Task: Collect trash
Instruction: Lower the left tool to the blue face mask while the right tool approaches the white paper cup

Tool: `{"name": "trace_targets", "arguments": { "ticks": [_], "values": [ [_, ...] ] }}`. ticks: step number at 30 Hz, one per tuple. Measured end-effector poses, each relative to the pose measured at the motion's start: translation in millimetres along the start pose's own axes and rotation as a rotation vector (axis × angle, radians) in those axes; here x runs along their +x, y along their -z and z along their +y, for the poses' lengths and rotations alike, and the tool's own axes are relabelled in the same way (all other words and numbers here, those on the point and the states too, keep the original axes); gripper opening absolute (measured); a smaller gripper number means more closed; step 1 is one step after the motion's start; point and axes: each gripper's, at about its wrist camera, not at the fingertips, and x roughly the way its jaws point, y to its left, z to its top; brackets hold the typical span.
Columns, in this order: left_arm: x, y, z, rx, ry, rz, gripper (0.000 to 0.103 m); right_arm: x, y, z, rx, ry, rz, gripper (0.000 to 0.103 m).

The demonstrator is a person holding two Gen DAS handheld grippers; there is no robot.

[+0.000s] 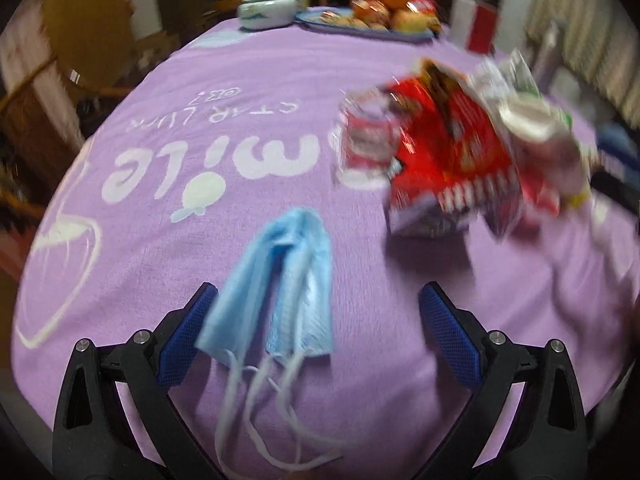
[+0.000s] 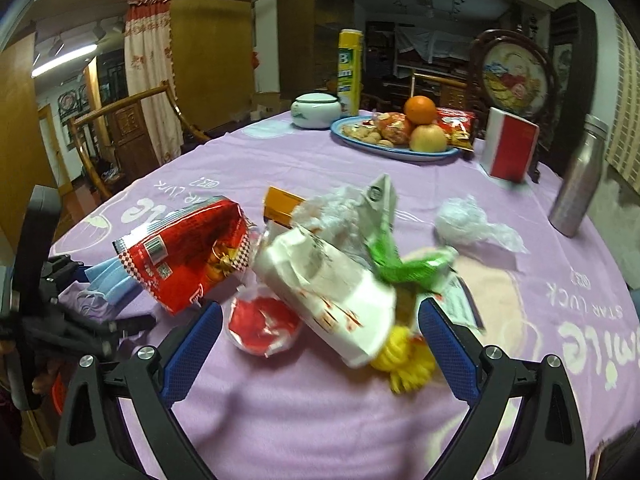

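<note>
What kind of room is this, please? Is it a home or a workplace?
Most likely a home dining room. A table under a purple cloth carries a plate of fruit and snacks, carved wooden chairs stand around it, and a flowered curtain hangs behind.

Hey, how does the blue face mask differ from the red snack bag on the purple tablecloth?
The light blue pleated face mask is soft fabric, lying flat and folded with white ear loops trailing; the glossy red snack bag is printed foil, puffed up and torn open. The mask lies between the open left gripper fingers; the bag lies farther off. Both rest on the tablecloth.
</note>
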Motion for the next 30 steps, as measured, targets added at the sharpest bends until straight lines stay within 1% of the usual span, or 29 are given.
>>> {"name": "trace_targets", "arguments": {
  "ticks": [3, 5, 6, 7, 9, 10, 13, 16, 17, 19, 22, 24, 25, 27, 28, 30],
  "values": [
    [-1, 3, 3, 0.009, 0.019, -0.008, 0.096, 14, -6, 5, -0.023, 0.014, 0.021, 0.096],
    [-2, 4, 4, 0.002, 0.026, -0.015, 0.096, 25, -7, -2, 0.0, 0.019, 0.053, 0.087],
    [-2, 5, 4, -0.005, 0.024, -0.021, 0.096, 27, -6, -8, 0.024, 0.019, 0.068, 0.073],
    [-3, 5, 3, -0.007, 0.023, -0.025, 0.096, 27, -5, -16, 0.055, 0.013, 0.074, 0.065],
    [-4, 4, 4, -0.012, 0.027, -0.028, 0.096, 18, 0, -36, 0.138, -0.016, 0.063, 0.062],
    [-4, 4, 5, -0.021, 0.031, -0.031, 0.096, 10, 5, -49, 0.184, -0.023, 0.051, 0.062],
    [-5, 1, 13, -0.066, 0.065, -0.039, 0.096, -3, 17, -75, 0.252, -0.025, 0.058, 0.062],
    [-8, -3, 23, -0.121, 0.095, -0.062, 0.096, -6, 22, -84, 0.277, -0.042, 0.074, 0.063],
    [-9, -5, 25, -0.133, 0.096, -0.07, 0.096, -6, 21, -82, 0.267, -0.045, 0.069, 0.065],
    [-12, -8, 26, -0.138, 0.093, -0.082, 0.096, -6, 17, -74, 0.225, -0.019, 0.046, 0.076],
    [-13, -10, 23, -0.119, 0.076, -0.093, 0.094, -2, 8, -54, 0.115, 0.051, 0.014, 0.078],
    [-11, -10, 21, -0.106, 0.075, -0.095, 0.082, 5, 3, -45, 0.075, 0.068, 0.022, 0.078],
    [-11, -9, 21, -0.104, 0.079, -0.095, 0.078, 10, 2, -41, 0.059, 0.066, 0.035, 0.078],
    [-9, -10, 23, -0.115, 0.103, -0.093, 0.063, 19, 2, -35, 0.03, 0.063, 0.06, 0.077],
    [-9, -9, 24, -0.123, 0.115, -0.094, 0.059, 21, 3, -32, 0.019, 0.069, 0.067, 0.077],
    [-12, -8, 27, -0.139, 0.139, -0.103, 0.041, 24, 5, -25, -0.008, 0.079, 0.082, 0.078]
  ]
}}
